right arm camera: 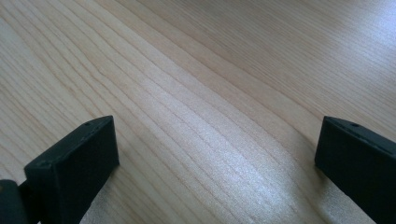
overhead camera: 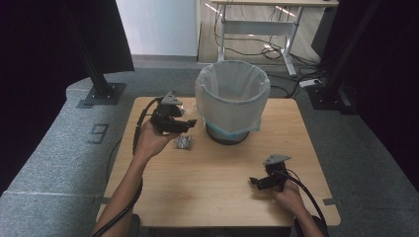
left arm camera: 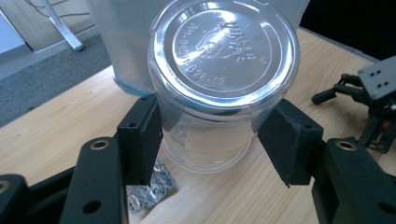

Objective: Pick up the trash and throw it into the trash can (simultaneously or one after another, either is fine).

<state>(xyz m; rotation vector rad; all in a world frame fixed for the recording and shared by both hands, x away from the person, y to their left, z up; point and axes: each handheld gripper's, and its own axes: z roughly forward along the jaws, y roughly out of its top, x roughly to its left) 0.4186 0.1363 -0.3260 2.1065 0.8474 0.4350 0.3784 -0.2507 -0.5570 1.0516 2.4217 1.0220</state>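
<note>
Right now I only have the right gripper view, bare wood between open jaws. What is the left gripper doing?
Observer: The left gripper is shut on a clear plastic cup, with the cup's base turned toward its camera.
Operator: Is there any container near it?
Observer: Yes, a bin lined with a white bag stands at the far side of the table, just to the right of the left gripper.
Operator: Is anything loose lying around?
Observer: A crumpled foil piece lies on the table below the cup, close to the left hand.
</note>
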